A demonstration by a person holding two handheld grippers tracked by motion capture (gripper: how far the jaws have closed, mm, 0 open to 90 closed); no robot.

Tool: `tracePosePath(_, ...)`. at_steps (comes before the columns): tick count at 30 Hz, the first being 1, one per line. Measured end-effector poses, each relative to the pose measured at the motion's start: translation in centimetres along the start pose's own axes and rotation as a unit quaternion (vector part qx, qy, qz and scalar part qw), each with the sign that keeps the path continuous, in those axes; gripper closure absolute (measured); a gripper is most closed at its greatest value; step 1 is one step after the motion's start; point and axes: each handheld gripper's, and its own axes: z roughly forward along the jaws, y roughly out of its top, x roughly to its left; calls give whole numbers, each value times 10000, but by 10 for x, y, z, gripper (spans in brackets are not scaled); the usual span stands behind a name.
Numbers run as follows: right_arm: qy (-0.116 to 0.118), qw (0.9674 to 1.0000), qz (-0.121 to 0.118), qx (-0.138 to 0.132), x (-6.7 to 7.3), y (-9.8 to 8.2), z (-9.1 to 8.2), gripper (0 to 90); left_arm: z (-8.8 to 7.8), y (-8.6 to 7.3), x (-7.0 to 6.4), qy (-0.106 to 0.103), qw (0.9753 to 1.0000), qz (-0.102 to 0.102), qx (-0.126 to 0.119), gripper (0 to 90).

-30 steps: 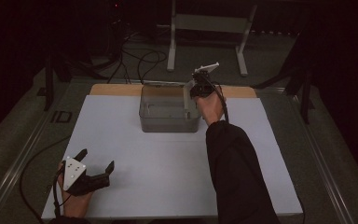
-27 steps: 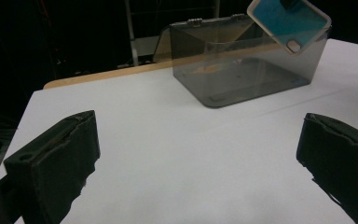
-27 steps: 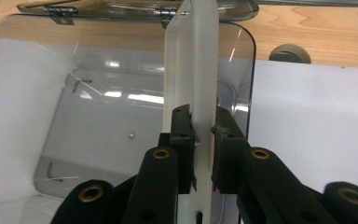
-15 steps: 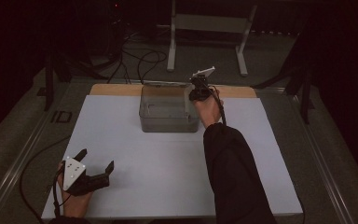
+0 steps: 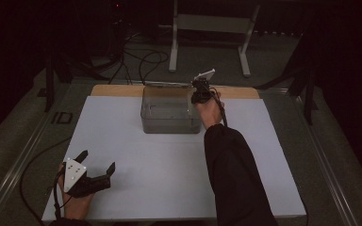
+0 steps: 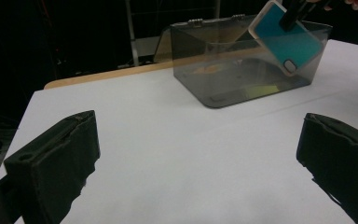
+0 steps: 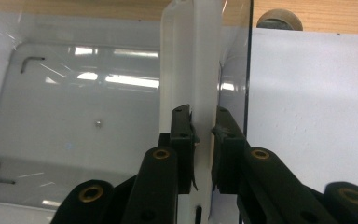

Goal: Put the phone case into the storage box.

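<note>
A smoky clear plastic box stands at the back middle of the white table, with its lid folded back. My right gripper hangs over the box's right end, shut on a teal phone case with a pale rim. The case is tilted and its lower end dips into the box just inside the right wall. My left gripper rests near the table's front left corner, open, with nothing between its jaws.
The white sheet covers most of the table, and a strip of wooden board shows behind it. A metal stand and cables are on the floor beyond. The table's metal frame rails run along both sides.
The right gripper has shifted only slightly over the box's right end, still holding the case. The left gripper has stayed where it was.
</note>
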Motion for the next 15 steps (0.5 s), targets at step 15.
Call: tracePosePath(15, -313, 9994, -129, 62, 7, -1, 6, 813, 0, 0, 0, -15, 10000, -9, -8, 4)
